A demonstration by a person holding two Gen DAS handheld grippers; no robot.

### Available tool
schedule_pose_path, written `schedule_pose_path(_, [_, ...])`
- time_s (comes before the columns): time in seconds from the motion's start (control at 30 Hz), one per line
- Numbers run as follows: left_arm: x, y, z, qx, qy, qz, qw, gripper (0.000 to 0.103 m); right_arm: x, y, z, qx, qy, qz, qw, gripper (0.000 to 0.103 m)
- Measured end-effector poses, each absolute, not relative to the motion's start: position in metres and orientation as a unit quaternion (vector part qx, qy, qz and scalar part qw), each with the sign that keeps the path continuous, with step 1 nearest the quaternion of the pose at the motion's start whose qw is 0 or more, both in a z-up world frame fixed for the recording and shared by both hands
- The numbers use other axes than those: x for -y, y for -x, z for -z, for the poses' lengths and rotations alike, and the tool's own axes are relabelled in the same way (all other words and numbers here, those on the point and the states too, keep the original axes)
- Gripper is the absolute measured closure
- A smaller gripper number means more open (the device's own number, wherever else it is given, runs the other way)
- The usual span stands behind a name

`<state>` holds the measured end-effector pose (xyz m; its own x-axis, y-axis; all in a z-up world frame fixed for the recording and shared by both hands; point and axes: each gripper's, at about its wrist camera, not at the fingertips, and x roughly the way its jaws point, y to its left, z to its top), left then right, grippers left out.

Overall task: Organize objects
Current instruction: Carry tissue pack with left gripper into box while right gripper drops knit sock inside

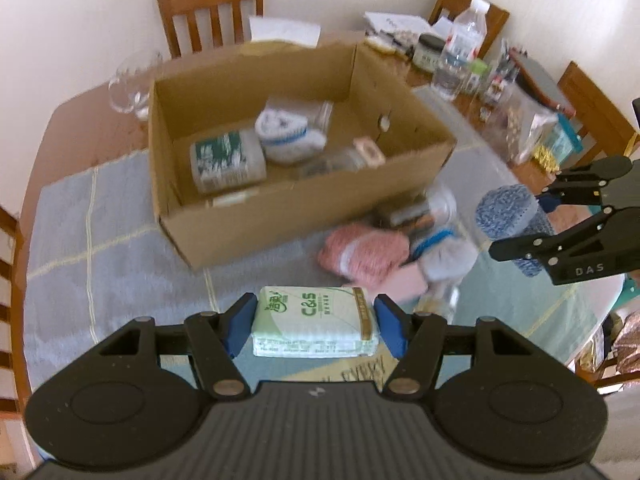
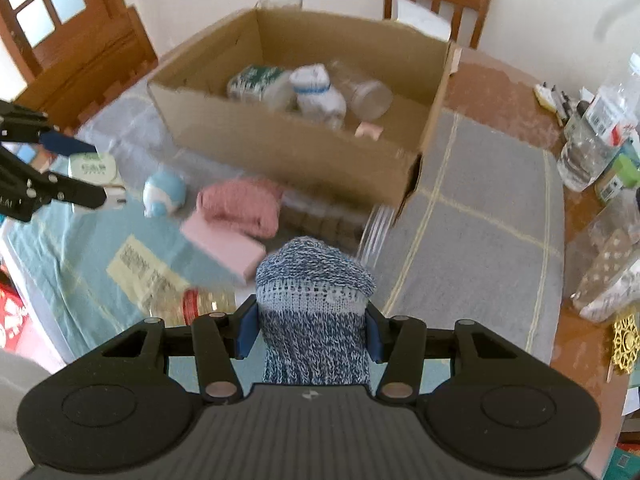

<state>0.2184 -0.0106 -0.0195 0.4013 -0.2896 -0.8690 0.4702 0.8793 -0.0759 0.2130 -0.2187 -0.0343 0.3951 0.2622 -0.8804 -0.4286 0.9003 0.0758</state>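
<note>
My left gripper is shut on a green-and-white tissue pack, held above the grey-blue cloth in front of the cardboard box. My right gripper is shut on a rolled blue-and-white knit sock, also lifted off the table. The same sock and right gripper show at the right of the left wrist view. The box holds a tissue pack, a white sock roll and a clear jar.
Beside the box lie a pink sock roll, a pink block, a white-and-blue sock roll and a jar with a red lid. Water bottles and clutter crowd the far table edge. Wooden chairs surround the table.
</note>
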Motion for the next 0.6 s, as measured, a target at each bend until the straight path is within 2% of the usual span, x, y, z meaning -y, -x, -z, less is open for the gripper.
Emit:
schedule_pose_path(0.53, [0.028, -0.291, -0.021, -0.436, -0.084, 0.221, 0.869, 0.039, 0.213, -0.269, -0.022, -0.448, 0.093, -0.205, 0.865, 0.046])
schedule_pose_path(0.57, [0.029, -0.296, -0.021, -0.436, -0.078, 0.217, 0.870, 0.034, 0.213, -0.273, -0.024, -0.445, 0.093, -0.206, 0.866, 0.046])
schedule_pose_path(0.6, [0.029, -0.300, -0.021, -0.438, -0.073, 0.210, 0.871, 0.024, 0.212, -0.276, -0.025, -0.443, 0.094, -0.206, 0.868, 0.046])
